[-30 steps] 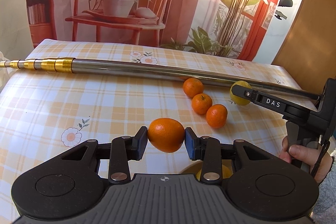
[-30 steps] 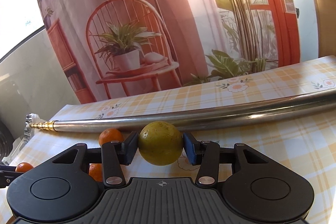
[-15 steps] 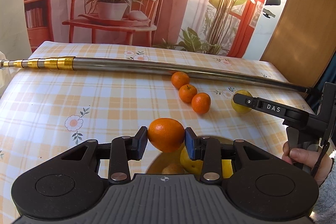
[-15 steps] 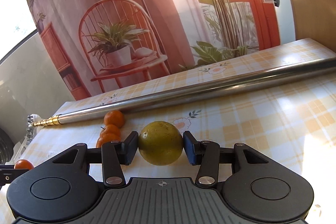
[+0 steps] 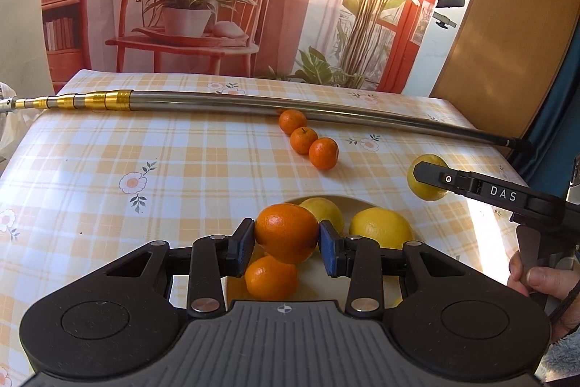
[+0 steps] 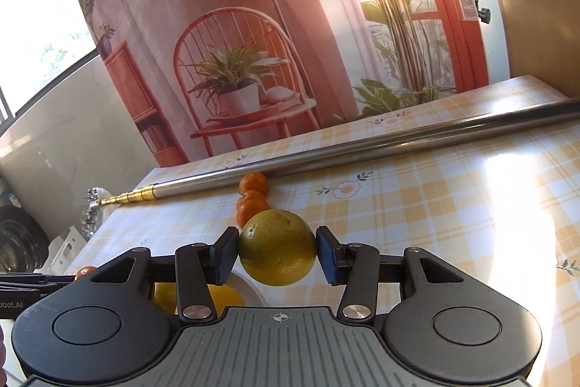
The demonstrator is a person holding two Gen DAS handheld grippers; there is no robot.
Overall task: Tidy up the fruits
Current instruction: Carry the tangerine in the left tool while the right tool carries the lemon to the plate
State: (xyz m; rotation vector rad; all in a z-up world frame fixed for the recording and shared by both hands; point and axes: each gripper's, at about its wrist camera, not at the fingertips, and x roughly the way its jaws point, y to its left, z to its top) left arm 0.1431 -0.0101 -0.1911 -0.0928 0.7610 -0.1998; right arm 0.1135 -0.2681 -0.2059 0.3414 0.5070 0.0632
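Note:
My left gripper (image 5: 284,238) is shut on a large orange (image 5: 286,231), held above a white plate (image 5: 357,204). In the plate lie two lemons (image 5: 380,227), (image 5: 324,211) and another orange (image 5: 271,277). My right gripper (image 6: 277,252) is shut on a yellow-green round fruit (image 6: 277,247), seen from the left wrist view as that fruit (image 5: 427,177) hanging right of the plate. Below it the plate's rim (image 6: 250,289) and a lemon (image 6: 221,300) show. Three small mandarins (image 5: 308,142) lie in a row on the checked tablecloth.
A long metal pole (image 5: 253,102) with a gold telescopic end lies across the far side of the table, touching the farthest mandarin. A hand (image 5: 540,280) holds the right gripper's handle. A printed backdrop stands behind the table; a wooden panel rises at the right.
Both grippers drew back toward the near side with their fruits still held. The plate with lemons and an orange has come into view beneath the left gripper.

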